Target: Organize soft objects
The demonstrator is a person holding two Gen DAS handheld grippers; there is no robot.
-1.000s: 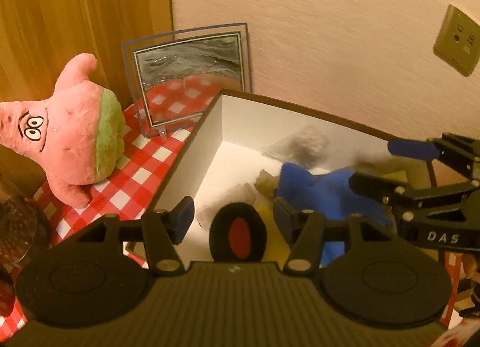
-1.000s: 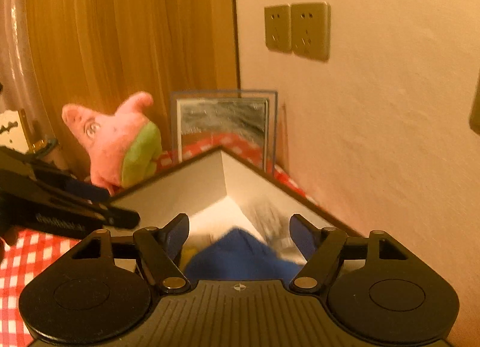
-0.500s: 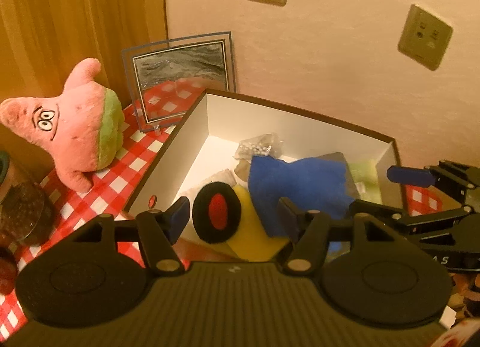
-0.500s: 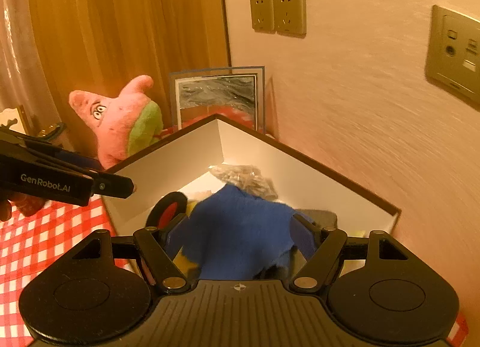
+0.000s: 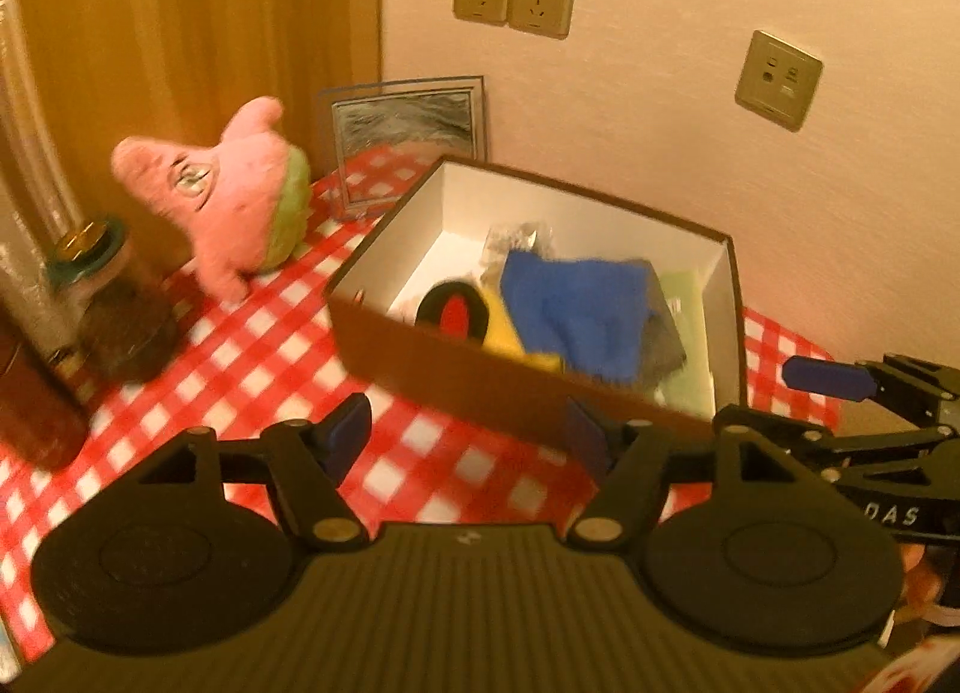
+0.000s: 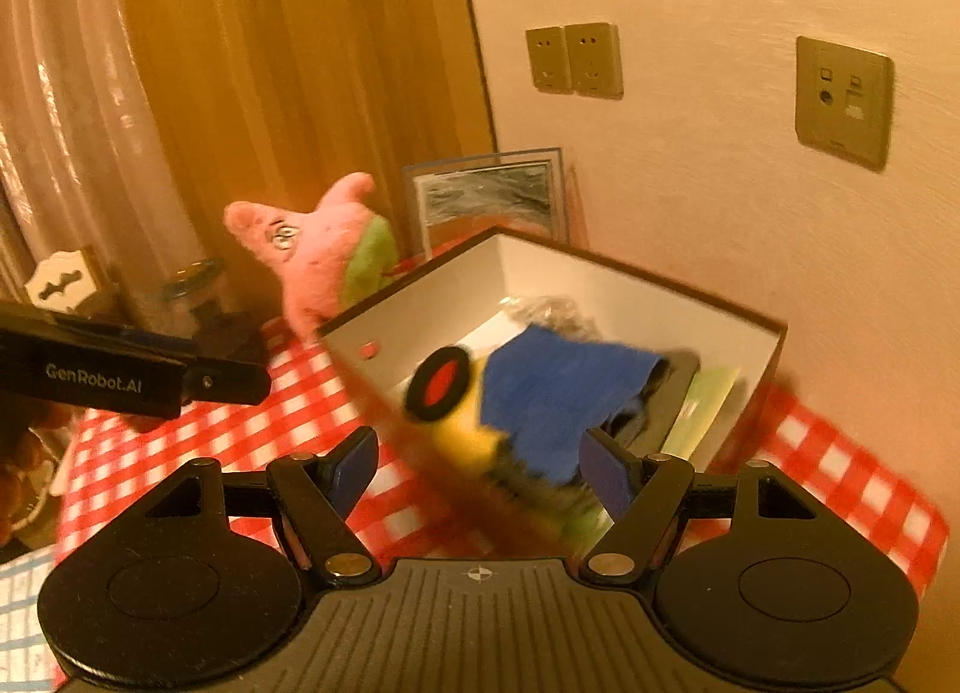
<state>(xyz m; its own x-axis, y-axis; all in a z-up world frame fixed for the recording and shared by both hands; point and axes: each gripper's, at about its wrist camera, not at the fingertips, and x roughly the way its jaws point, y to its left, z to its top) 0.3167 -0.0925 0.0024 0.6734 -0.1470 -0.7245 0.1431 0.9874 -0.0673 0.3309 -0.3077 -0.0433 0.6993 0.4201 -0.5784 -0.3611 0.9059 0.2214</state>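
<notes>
Left wrist view: I see my left gripper (image 5: 468, 435) spread and empty, just before the box (image 5: 516, 387). My right gripper (image 6: 477, 468) is also spread, empty, near the box. Inside the box lies the blue cloth (image 5: 579, 312); the pink plush (image 5: 240, 201) stands left of the box.

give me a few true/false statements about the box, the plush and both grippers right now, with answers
1. The blue cloth lies inside the open box. True.
2. The pink star plush is in the box. False: it stands on the checked tablecloth outside the box, to its left.
3. The left gripper grips the blue cloth. False: its jaws are open and empty, short of the box.
4. The right gripper is open and holds nothing. True.
5. A framed picture leans against the wall behind the box. True.
6. The box has a lid on. False: it is open on top.
</notes>
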